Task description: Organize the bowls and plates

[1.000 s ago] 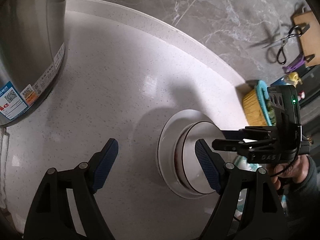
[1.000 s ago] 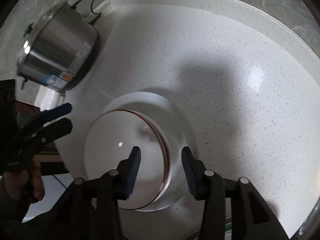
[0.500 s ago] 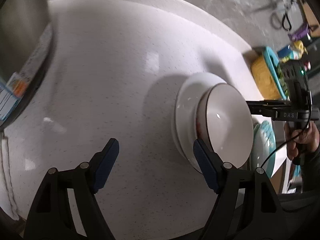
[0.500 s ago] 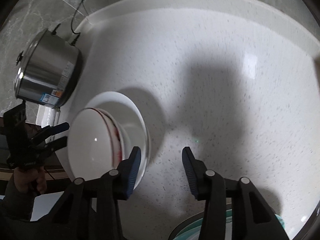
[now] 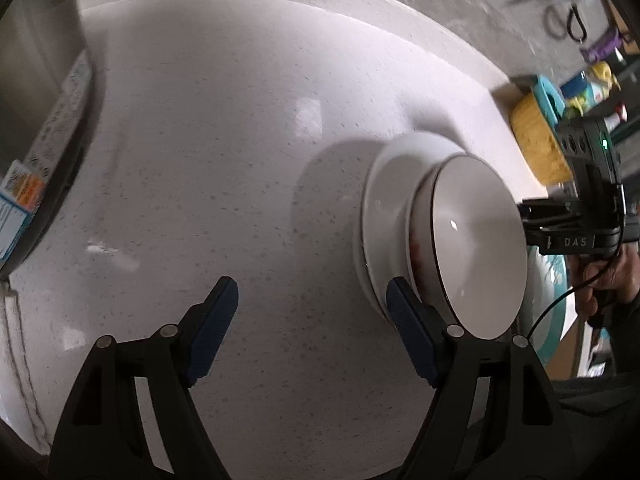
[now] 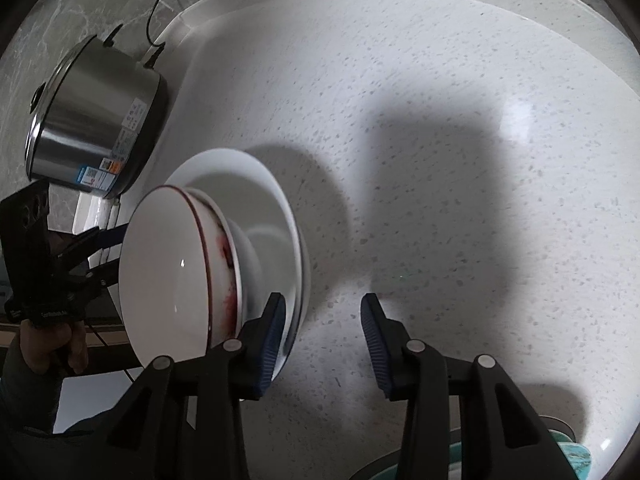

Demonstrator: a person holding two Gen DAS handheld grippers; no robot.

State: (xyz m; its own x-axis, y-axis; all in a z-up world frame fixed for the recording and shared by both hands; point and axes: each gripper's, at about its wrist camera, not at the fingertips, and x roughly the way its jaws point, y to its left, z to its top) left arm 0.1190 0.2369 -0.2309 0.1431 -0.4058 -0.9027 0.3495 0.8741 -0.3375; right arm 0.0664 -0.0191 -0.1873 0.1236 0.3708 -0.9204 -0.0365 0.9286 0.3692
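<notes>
We see the red-rimmed bowl (image 6: 180,268) sitting in the white plate (image 6: 276,216) on the speckled counter (image 6: 440,160), near the steel pot (image 6: 92,120); our left gripper (image 5: 312,320) gapes wide over bare counter; our right gripper (image 6: 324,336), jaws apart and just closing, grips nothing.

On the worktop (image 6: 440,160) a bowl (image 6: 168,272) sits on a plate (image 6: 276,208). In the right wrist view a pot (image 6: 92,120) stands behind and to the left of the plate, against the wall, with a cable running up behind it. In the left wrist view the stack lies right of the left claw (image 5: 312,328), and a brush (image 5: 540,140) lies behind it at the worktop's far right edge. The right claw (image 6: 324,336) hangs over bare worktop just right of the plate.
</notes>
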